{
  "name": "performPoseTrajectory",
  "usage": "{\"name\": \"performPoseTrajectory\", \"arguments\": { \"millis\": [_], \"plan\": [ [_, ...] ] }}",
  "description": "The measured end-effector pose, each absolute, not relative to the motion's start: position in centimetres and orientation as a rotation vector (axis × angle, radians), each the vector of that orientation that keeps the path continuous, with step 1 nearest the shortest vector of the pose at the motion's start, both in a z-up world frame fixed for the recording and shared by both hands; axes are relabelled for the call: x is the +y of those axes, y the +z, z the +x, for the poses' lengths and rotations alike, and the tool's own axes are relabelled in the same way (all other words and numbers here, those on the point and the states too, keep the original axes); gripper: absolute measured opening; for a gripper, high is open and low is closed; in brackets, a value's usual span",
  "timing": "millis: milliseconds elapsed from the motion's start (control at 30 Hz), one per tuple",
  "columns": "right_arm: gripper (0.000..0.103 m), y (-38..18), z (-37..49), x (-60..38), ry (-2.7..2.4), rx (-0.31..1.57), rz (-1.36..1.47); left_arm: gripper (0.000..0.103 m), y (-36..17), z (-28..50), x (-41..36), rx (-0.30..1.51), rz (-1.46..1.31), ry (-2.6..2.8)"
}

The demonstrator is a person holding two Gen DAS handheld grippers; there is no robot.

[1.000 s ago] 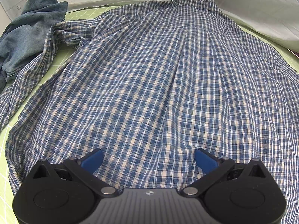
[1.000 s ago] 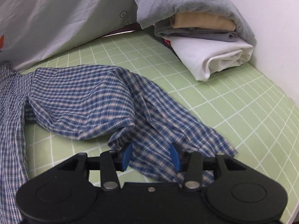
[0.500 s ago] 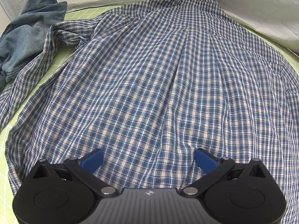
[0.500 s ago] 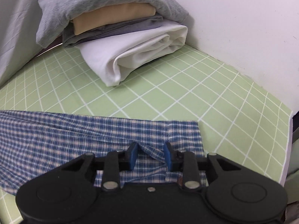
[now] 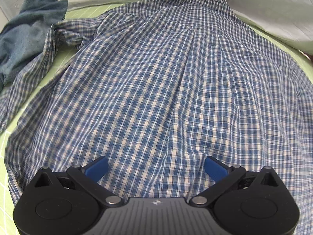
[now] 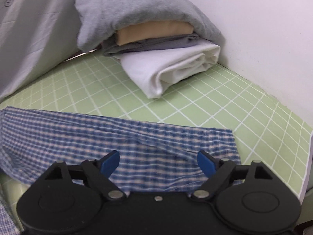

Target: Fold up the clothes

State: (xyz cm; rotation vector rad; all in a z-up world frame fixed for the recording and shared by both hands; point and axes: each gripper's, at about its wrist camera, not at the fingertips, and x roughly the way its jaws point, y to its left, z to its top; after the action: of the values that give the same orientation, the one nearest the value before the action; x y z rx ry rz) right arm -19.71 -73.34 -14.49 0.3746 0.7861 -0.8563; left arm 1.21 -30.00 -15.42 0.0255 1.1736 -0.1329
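Note:
A blue and white plaid shirt (image 5: 160, 82) lies spread back-up on the green grid mat (image 5: 64, 47), collar at the far end. My left gripper (image 5: 156, 168) hovers open over the shirt's lower hem, nothing between its blue pads. In the right wrist view the shirt's sleeve (image 6: 117, 143) lies stretched out flat across the mat, cuff to the right. My right gripper (image 6: 158, 162) stands open just above the sleeve near the cuff, holding nothing.
A crumpled blue denim garment (image 5: 25, 37) lies at the far left. A stack of folded clothes (image 6: 156, 45), grey, tan and white, sits against the white wall (image 6: 264, 29) at the right. The mat's edge (image 6: 307, 156) is close on the right.
My right gripper has opened and let go of the sleeve, which now lies straightened on the mat. The left gripper has stayed open over the hem, barely moving.

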Motion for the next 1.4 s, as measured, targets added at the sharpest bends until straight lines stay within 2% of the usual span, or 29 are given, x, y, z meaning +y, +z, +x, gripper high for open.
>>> {"name": "performPoseTrajectory", "arguments": {
  "millis": [33,400,733,900,1100,1167,1233,1267,1333,1367,1400],
  "plan": [
    [0.098,-14.4,-19.5,-72.1,-0.816,0.794,0.367,0.103,-15.0,0.9,-29.3,1.167,-0.007,-0.132],
    [0.098,-13.8,-18.1,-59.0,-0.412,0.91,0.204,0.103,-13.7,-5.2,-20.2,1.142,-0.092,0.065],
    [0.098,-13.7,-19.3,-54.7,-0.391,0.966,0.174,0.103,-13.9,-9.1,-11.8,1.174,-0.144,0.208],
    [0.098,-14.1,-21.4,-54.2,-0.468,0.993,0.193,0.103,-13.9,-9.0,-11.0,1.171,-0.152,0.173],
    [0.097,-14.1,-22.7,-54.3,-0.513,0.985,0.236,0.101,-13.6,-7.3,-13.5,1.143,-0.106,0.015],
    [0.092,-14.1,-23.0,-54.3,-0.521,0.98,0.25,0.092,-13.7,-6.8,-14.5,1.143,-0.089,-0.023],
    [0.076,-14.1,-23.3,-54.3,-0.528,0.976,0.263,0.076,-13.8,-6.5,-15.0,1.157,-0.089,-0.047],
    [0.071,-14.1,-23.5,-54.3,-0.532,0.974,0.27,0.072,-13.9,-6.5,-15.1,1.164,-0.092,-0.054],
    [0.043,-14.1,-23.8,-54.3,-0.54,0.969,0.284,0.057,-14.0,-6.5,-15.0,1.166,-0.093,-0.058],
    [0.039,-14.1,-23.9,-54.3,-0.544,0.967,0.29,0.051,-13.9,-6.5,-14.7,1.164,-0.097,-0.054],
    [0.027,-14.1,-24.1,-54.3,-0.548,0.965,0.297,0.039,-13.9,-6.6,-14.5,1.162,-0.1,-0.05]
  ]
}}
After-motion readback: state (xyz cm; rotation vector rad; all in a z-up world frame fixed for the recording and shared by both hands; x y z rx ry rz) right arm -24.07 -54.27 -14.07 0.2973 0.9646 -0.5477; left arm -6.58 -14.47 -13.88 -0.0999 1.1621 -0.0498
